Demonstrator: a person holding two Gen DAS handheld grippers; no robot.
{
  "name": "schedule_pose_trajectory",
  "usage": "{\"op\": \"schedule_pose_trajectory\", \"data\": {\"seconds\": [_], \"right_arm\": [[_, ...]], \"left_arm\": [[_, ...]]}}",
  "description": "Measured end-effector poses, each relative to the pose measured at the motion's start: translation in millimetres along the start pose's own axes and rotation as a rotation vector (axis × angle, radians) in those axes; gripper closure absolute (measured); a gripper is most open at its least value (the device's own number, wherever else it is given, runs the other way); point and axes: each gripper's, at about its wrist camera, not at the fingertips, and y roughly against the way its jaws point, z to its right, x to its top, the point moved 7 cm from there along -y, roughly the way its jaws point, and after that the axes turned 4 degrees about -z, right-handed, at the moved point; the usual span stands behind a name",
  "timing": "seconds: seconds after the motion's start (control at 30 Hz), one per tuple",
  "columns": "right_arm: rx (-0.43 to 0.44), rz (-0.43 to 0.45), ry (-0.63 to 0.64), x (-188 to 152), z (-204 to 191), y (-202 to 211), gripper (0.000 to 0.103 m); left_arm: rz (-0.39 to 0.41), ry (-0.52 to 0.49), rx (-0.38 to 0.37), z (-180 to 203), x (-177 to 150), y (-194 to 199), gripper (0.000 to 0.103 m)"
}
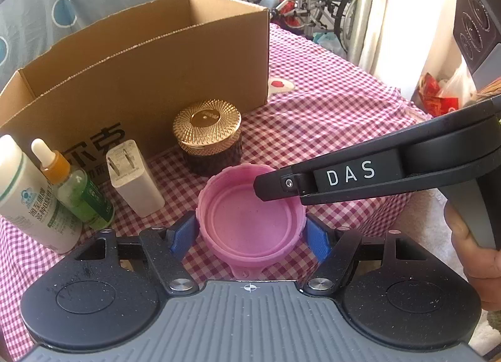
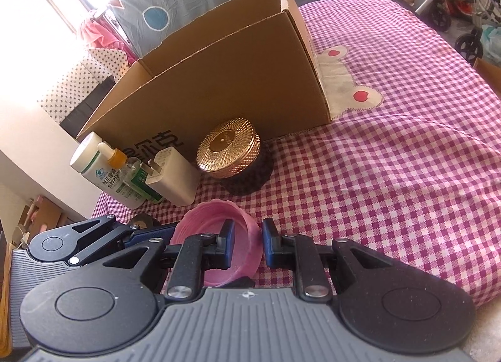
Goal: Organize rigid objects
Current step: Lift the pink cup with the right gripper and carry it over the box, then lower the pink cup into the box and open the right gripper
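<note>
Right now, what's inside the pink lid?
The pink lid lies open side up and holds no object. One finger of the right gripper reaches inside, jaws pinching its wall. That finger hides part of the inner rim.

To the right of the open brown cardboard box we see the pink checked cloth lying bare. In front of the box, 4 things crowd the way: a gold-lidded round jar, a white plug charger, a green dropper bottle and a white bottle.

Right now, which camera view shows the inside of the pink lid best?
The left wrist view: the pink lid lies open side up between the left gripper pads, its floor mostly visible. In the right wrist view the pink lid is seen from the side; the right gripper, pinching its wall, hides much of it.
</note>
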Motion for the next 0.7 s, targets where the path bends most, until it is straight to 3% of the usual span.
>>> {"op": "schedule_pose_trajectory", "data": {"seconds": [0.23, 0.47, 0.6, 0.7], "right_arm": [[0.040, 0.100, 0.099, 36.4, -46.8, 44.4, 0.082], [0.100, 0.162, 0.242, 101.8, -104.0, 54.1, 0.082], [0.142, 0.096, 0.293, 142.0, -124.3, 24.1, 0.082], [0.169, -0.015, 0.265, 165.1, -125.9, -12.7, 0.082]], "left_arm": [[0.118, -0.015, 0.058, -16.5, 27.7, 60.5, 0.031], [0.209, 0.018, 0.142, -66.2, 74.4, 109.3, 0.031], [0.201, 0.050, 0.164, -102.0, 97.1, 110.8, 0.031], [0.121, 0.078, 0.151, -127.0, 111.1, 84.6, 0.030]]}}
